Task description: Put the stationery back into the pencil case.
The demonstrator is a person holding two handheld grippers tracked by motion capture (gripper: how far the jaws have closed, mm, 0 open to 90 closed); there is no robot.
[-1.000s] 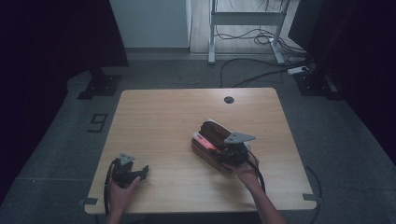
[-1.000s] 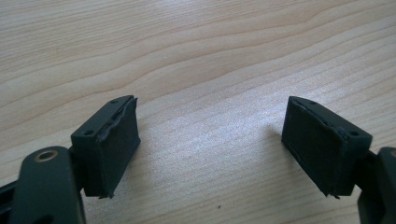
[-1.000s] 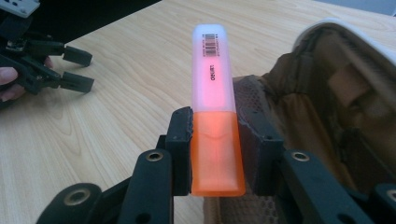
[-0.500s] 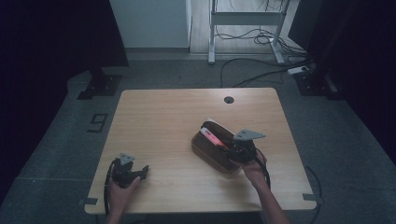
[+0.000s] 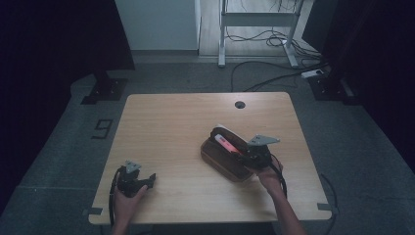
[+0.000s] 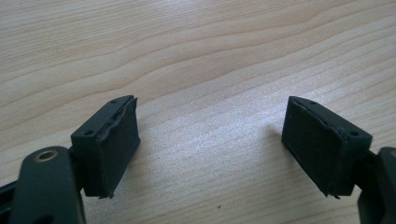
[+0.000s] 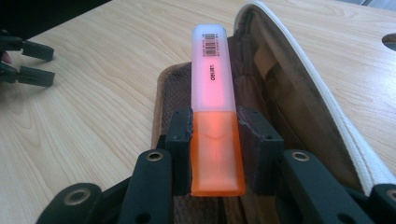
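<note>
Over the open pencil case (image 7: 299, 107), on the right half of the bench (image 5: 186, 127), our right gripper (image 7: 215, 135) holds an orange highlighter (image 7: 212, 116) with a pale cap. We think the step in hand is to lay the highlighter into the case. To do it well, we should keep the pen in line with the long opening, lower it until it rests inside, and only then release. The jaws are closed on the orange body, one on each side, and the capped end points forward, away from them, above the brown lining. Our left gripper (image 5: 131, 178) rests near the front left corner, its jaws wide and holding nothing.
</note>
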